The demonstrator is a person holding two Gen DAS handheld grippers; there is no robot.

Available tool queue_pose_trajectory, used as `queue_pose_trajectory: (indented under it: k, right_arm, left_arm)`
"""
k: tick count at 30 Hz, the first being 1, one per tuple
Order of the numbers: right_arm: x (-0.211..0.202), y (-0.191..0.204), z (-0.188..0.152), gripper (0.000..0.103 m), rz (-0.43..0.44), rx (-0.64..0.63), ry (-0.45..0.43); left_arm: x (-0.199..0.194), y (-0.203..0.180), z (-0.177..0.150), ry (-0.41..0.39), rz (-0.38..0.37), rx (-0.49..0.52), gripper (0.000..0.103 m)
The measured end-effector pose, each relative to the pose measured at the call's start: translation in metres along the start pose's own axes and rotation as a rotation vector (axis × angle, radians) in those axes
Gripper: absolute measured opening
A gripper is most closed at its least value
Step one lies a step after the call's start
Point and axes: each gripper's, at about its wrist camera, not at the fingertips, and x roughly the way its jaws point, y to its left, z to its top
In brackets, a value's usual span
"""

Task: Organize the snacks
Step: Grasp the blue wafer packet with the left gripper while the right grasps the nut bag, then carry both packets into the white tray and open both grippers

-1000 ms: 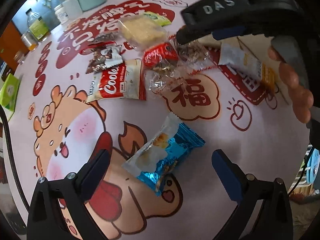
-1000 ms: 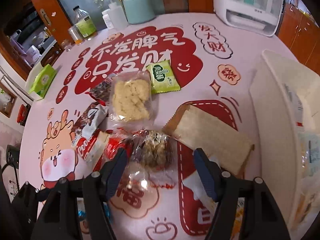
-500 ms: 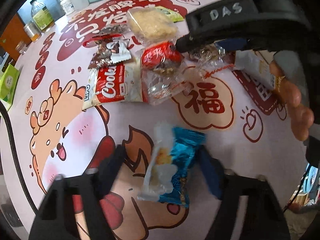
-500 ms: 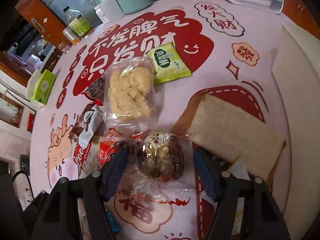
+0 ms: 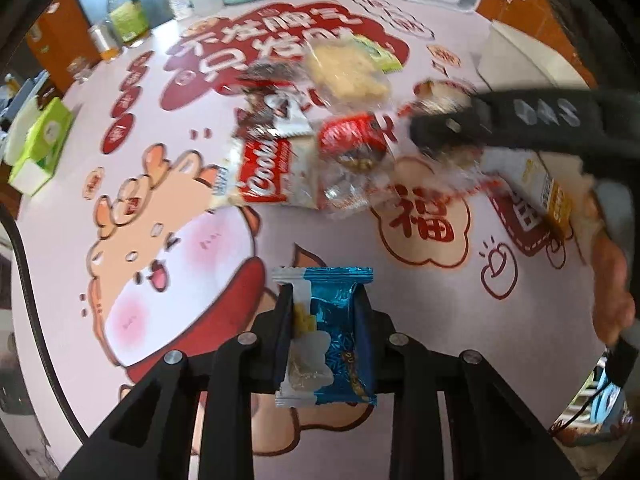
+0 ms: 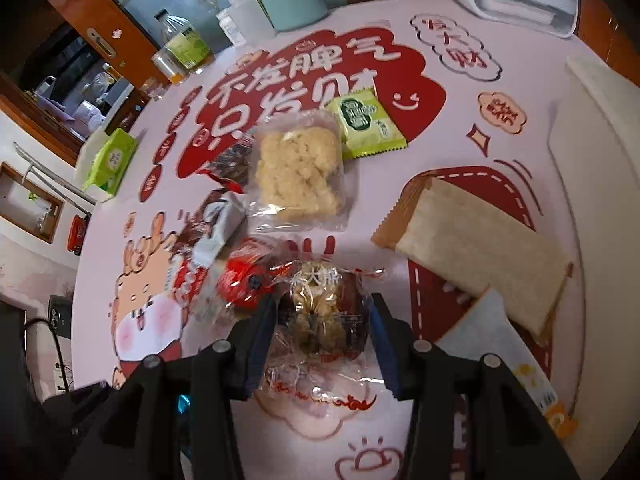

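Cartoon tablecloth point(image 5: 400, 280); blue packet point(image 5: 332, 332) lengthwise in left jaws; right jaws closing, seemingly gripping nut bag point(image 6: 324, 316).

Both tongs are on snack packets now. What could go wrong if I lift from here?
1. The left tongs pinch the blue packet so that it bows between them; the slick foil might slide out or the biscuit inside crack.
2. The right tongs are closing on the clear-wrapped nut snack, which lies against the red packet; the lift may drag that neighbour along.
3. Closing further could crush the loose nut cluster.
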Motion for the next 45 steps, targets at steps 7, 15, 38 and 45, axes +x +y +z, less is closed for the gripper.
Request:
queue_pose_trajectory:
  k: [7, 15, 38, 45]
  right_arm:
    - [-0.044, 0.014, -0.019, 0.047, 0.017, -0.054, -0.043]
    - [-0.084, 0.021, -0.037, 0.047, 0.016, -0.138, -0.061]
    - [-0.199, -0.105, -0.027, 0.047, -0.015, -0.147, -0.194]
    - [-0.220, -0.182, -0.021, 0.047, -0.074, -0.061, -0.215]
  left_arm:
    - [-0.040, -0.001, 0.008, -0.074, 0.015, -0.049, 0.026]
    - [-0.071, -0.015, 0.020, -0.124, 0.050, -0.115, 0.026]
    - [-0.129, -0.187, 0.113, -0.282, -0.017, -0.064, 0.026]
    - [-0.110, -0.263, 0.159, -0.271, -0.054, 0.000, 0.026]
